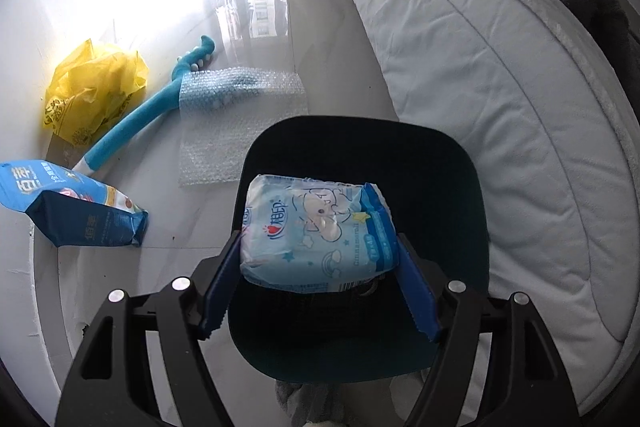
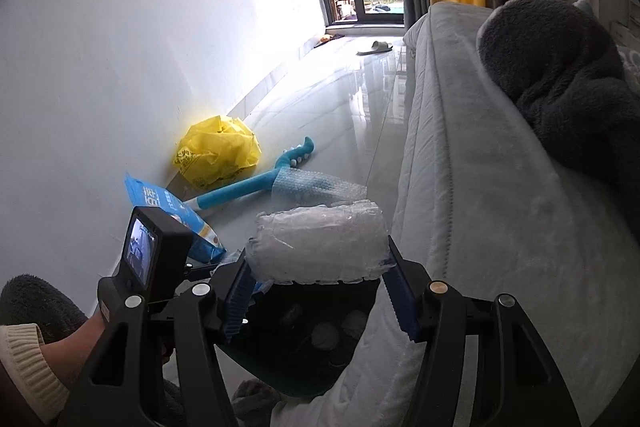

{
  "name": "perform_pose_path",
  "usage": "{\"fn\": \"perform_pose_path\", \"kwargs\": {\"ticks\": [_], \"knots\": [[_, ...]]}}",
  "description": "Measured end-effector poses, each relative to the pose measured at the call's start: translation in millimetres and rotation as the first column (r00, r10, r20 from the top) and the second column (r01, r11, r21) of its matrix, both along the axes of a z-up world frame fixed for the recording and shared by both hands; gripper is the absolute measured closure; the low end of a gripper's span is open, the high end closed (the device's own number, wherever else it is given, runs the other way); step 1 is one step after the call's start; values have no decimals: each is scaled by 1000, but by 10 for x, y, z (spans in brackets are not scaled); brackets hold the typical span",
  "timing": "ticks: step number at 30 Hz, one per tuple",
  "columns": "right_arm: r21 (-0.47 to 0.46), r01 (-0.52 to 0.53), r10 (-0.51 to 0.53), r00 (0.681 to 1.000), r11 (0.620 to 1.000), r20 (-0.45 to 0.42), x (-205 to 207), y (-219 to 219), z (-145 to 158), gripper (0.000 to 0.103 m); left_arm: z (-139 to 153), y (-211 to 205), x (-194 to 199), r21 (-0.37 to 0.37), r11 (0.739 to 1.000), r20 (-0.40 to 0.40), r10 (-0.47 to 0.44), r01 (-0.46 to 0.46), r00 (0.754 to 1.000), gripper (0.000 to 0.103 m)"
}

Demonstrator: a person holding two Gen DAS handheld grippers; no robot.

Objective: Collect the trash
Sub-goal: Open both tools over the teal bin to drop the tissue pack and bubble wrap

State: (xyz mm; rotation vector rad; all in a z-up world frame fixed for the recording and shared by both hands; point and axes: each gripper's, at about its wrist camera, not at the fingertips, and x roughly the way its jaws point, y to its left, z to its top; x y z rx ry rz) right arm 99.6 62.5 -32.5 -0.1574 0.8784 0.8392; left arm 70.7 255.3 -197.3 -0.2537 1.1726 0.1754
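here both jaws hold trash: left tissue pack (image 1: 318,233), right bubble wrap (image 2: 320,243).

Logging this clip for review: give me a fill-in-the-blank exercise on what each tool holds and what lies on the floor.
1. The left tool grips a pale blue ____ pack.
2. The right tool grips a wad of clear ____ wrap.
3. The crumpled plastic bag by the wall is ____.

Missing words: tissue; bubble; yellow

Both grippers (image 1: 320,267) (image 2: 316,287) are black, with blue ribbed fingers (image 1: 216,291) and silver pivot screws (image 1: 181,283). The cuff (image 2: 24,359) is cream ribbed knit under dark fleece.
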Motion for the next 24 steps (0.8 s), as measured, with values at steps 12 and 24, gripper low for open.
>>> {"fn": "perform_pose_path", "kwargs": {"ticks": [12,24], "knots": [[-88,-58,52,996,994,-68,26,433,-372,42,-86,331,-238,-52,997,-42,61,-63,997,11],[-191,-100,73,987,976,-145,-24,692,-822,42,246,479,-318,16,996,113,81,-83,990,11]]}}
